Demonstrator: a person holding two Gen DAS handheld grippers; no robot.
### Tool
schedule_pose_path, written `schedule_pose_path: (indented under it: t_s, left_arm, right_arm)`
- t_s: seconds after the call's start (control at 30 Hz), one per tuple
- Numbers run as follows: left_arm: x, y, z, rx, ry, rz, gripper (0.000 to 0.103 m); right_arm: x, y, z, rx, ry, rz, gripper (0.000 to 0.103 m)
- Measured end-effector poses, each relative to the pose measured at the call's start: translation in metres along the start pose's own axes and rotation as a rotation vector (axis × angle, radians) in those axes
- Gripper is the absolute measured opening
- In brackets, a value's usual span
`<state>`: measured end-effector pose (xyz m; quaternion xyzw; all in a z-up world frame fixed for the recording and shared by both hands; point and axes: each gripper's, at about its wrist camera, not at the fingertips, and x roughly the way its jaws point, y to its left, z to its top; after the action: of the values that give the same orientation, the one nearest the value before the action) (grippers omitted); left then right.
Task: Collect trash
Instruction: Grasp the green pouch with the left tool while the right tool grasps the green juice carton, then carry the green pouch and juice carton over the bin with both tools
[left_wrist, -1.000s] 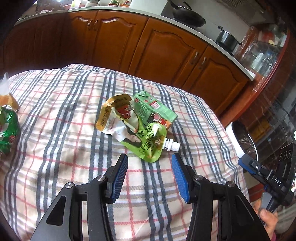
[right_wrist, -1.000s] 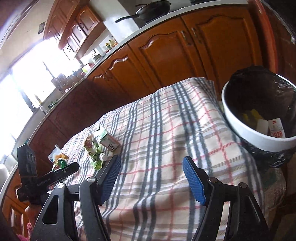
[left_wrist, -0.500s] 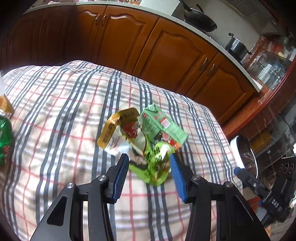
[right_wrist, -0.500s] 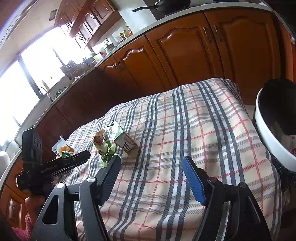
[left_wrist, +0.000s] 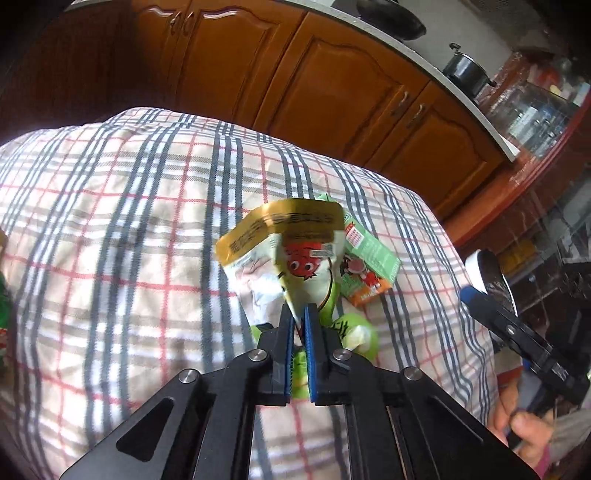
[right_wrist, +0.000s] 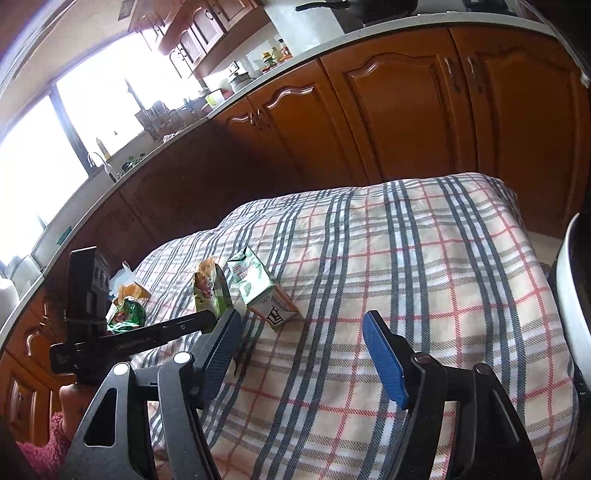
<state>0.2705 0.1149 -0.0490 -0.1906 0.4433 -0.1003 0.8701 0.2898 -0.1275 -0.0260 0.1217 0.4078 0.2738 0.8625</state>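
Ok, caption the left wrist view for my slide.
Left tongs shut on a crumpled snack pouch on the plaid cloth, a green drink carton just behind.

A crumpled yellow-and-white snack pouch (left_wrist: 291, 254) with a red cartoon face stands upright at the centre of the left wrist frame, its lower edge pinched, with a green-and-orange drink carton (left_wrist: 369, 266) lying flat on the plaid cloth just behind to its right.
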Motion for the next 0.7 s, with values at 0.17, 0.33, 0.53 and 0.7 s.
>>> schedule_pose_path:
  t_s: [0.17,0.33,0.53,0.7]
  left_arm:
    - [-0.016,0.012,-0.004,0.044,0.045,0.02,0.003]
    - [-0.019,0.02,-0.005,0.07,0.043,0.101,0.003]
    - [-0.011,0.006,-0.012,0.066,0.019,0.155,0.004]
    - [-0.007,0.001,-0.018,0.042,-0.016,0.156,0.004]
  right_arm:
    - [0.03,0.023,0.008,-0.104,0.064,0.017,0.069]
    - [0.062,0.041,0.016,-0.202,0.108,-0.004,0.069]
    - [0.103,0.047,0.024,-0.244,0.19,-0.024,0.06]
    - [0.105,0.049,0.02,-0.235,0.2,-0.052,0.033]
